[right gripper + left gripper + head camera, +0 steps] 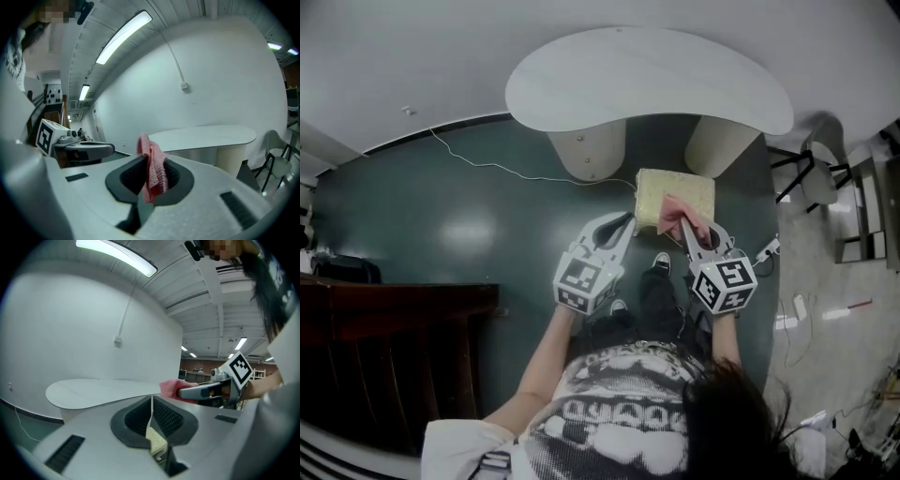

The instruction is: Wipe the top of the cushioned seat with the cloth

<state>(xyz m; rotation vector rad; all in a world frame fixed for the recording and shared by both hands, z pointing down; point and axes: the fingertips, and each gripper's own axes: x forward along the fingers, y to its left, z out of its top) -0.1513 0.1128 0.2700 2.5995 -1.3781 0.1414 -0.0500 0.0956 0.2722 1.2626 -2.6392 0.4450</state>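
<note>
- Looking down, the head view shows the right gripper [687, 228] pinching the pink cloth [681, 212] over the pale yellow cushioned seat [659, 192], on a dark teal floor [469, 225] before a white curved table [647, 80].
- Left gripper view: the left gripper [152, 403] has its jaws together on nothing.
- Right gripper view: the cloth hangs clamped between the jaws, with a white wall [220, 79] behind.

Ceiling strip lights [117, 258] give even brightness, glare patches sheen the floor [469, 232], fisheye warping darkens every frame edge.

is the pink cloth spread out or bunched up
Bunched up: the cloth hangs in crumpled folds, pinched in the right gripper.
</note>
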